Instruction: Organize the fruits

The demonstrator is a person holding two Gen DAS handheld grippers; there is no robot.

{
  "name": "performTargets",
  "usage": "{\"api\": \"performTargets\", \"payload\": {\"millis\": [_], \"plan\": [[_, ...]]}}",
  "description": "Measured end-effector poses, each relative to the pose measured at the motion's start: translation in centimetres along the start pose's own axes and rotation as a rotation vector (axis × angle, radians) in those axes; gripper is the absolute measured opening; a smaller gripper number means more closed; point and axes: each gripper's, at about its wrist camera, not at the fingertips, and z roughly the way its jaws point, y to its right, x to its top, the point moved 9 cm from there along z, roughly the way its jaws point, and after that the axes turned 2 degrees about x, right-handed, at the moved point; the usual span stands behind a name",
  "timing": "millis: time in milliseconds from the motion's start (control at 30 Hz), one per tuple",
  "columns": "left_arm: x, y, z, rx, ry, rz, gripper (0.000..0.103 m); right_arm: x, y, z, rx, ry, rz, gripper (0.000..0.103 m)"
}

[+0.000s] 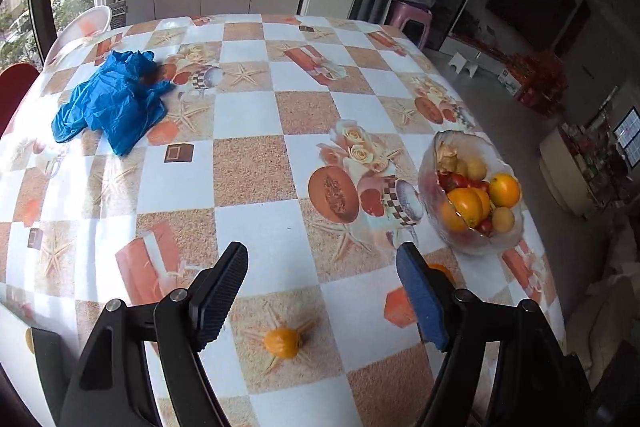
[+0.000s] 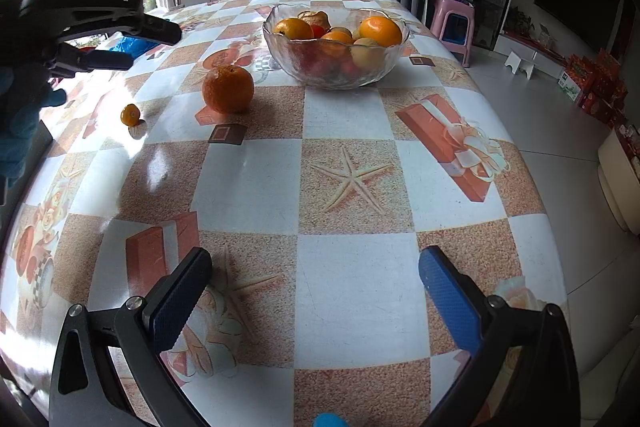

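While my left tongs gape wide and hold nothing, the small orange fruit lies on the counter just below and between their pads, with the glass bowl of fruit ahead to their right. From my right tongs, equally wide and empty, the large orange sits well ahead and left, just short of the bowl. I judge gathering is underway: next, lower the left tongs over the small fruit and close gently.
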Motion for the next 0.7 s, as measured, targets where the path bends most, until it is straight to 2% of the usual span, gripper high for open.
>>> {"api": "performTargets", "payload": {"millis": [67, 100, 167, 433, 567, 700], "plan": [[-0.8, 0.4, 1.1, 0.042, -0.037, 0.016, 0.077, 0.0, 0.0, 0.0, -0.002, 0.001, -0.001, 0.103], [-1.1, 0.6, 0.9, 0.042, -0.025, 0.013, 0.077, 0.0, 0.0, 0.0, -0.003, 0.001, -0.002, 0.103], [-1.5, 0.4, -0.5, 0.049, 0.037, 0.012, 0.077, 0.3, -0.2, 0.3, 0.001, -0.004, -0.012, 0.103], [-4.3, -4.1, -6.0, 0.207, 0.187, -0.006, 0.077, 4.3, -3.9, 3.5, 0.037, -0.072, -0.056, 0.103], [-6.0, -5.0, -5.8, 0.23, 0.169, 0.013, 0.077, 5.6, -5.4, 4.6, 0.045, -0.009, -0.067, 0.103], [-6.5, -5.2, -5.0, 0.214, 0.144, 0.019, 0.077, 5.5, -5.6, 4.5, 0.045, -0.004, -0.066, 0.103]]}}
